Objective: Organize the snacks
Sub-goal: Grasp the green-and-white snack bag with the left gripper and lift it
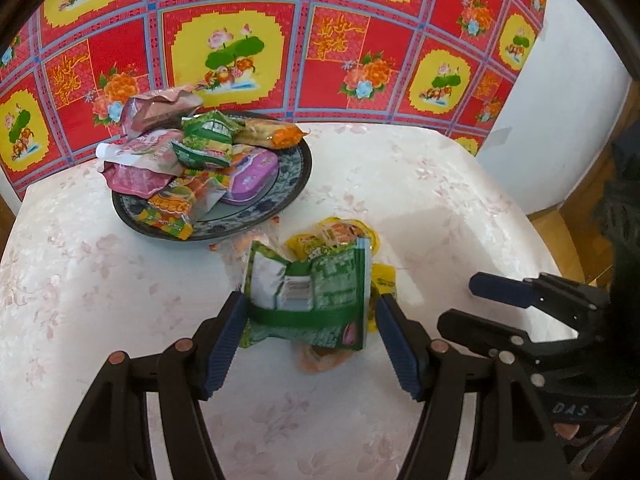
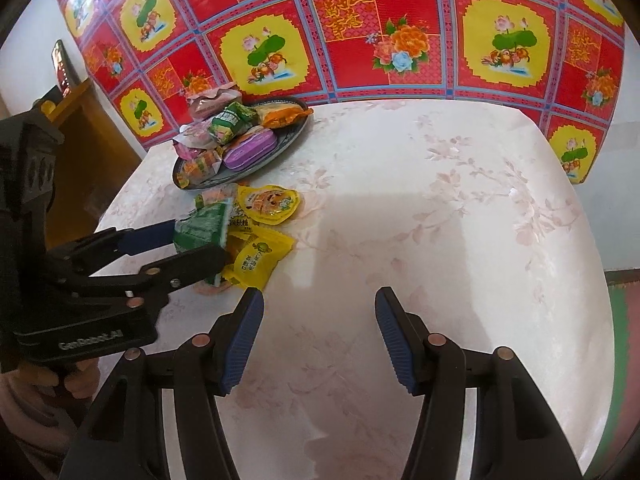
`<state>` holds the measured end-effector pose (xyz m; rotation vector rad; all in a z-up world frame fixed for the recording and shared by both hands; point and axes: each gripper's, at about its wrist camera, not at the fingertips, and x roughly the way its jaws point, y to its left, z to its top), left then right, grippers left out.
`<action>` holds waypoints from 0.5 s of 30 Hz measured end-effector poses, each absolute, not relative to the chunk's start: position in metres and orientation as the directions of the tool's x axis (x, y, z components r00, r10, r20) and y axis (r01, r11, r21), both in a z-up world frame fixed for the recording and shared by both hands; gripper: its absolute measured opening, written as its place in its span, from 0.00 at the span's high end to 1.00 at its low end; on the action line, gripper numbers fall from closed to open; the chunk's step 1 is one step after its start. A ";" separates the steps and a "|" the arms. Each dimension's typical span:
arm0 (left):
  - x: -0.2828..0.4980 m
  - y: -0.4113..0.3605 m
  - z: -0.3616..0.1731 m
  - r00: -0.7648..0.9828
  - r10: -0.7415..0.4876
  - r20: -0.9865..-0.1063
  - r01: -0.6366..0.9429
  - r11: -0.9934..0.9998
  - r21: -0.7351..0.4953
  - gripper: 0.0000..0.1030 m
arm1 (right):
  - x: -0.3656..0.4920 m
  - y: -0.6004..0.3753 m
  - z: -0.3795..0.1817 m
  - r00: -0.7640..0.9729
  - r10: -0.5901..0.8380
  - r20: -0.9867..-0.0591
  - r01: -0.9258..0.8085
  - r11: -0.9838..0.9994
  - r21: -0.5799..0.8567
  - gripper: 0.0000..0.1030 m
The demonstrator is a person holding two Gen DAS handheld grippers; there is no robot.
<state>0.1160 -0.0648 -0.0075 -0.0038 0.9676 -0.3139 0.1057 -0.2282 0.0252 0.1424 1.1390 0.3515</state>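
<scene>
Left gripper jaws half-closed, pinching green snack packet, crinkled, raised over yellow packets near bench left edge. Right gripper jaws spread wide, holding nothing. Far left: blue-patterned plate heaped with wrapped snacks.

"GenRobot.AI", likely, on left gripper body

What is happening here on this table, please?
A person is sorting snacks with two hand-held grippers. The left gripper has a green snack packet between its fingers, above the loose yellow packets on the table. The right gripper is open and holds nothing. A plate at the back is already piled with snacks.
</scene>
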 end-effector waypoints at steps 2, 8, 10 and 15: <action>0.116 -0.064 -0.008 0.530 -0.263 -0.807 0.258 0.956 -0.142 0.36 | 0.105 -0.229 0.025 0.371 0.349 -0.861 -0.200 0.935 0.292 0.42; 0.114 -0.059 -0.007 0.531 -0.294 -0.795 0.270 0.948 -0.169 0.47 | 0.105 -0.225 0.024 0.367 0.355 -0.860 -0.206 0.933 0.296 0.42; 0.113 -0.058 -0.006 0.534 -0.293 -0.793 0.273 0.948 -0.167 0.48 | 0.105 -0.223 0.023 0.365 0.355 -0.861 -0.207 0.932 0.297 0.42; 0.108 -0.051 0.000 0.549 -0.293 -0.783 0.268 0.949 -0.167 0.49 | 0.105 -0.217 0.025 0.369 0.366 -0.854 -0.209 0.928 0.307 0.42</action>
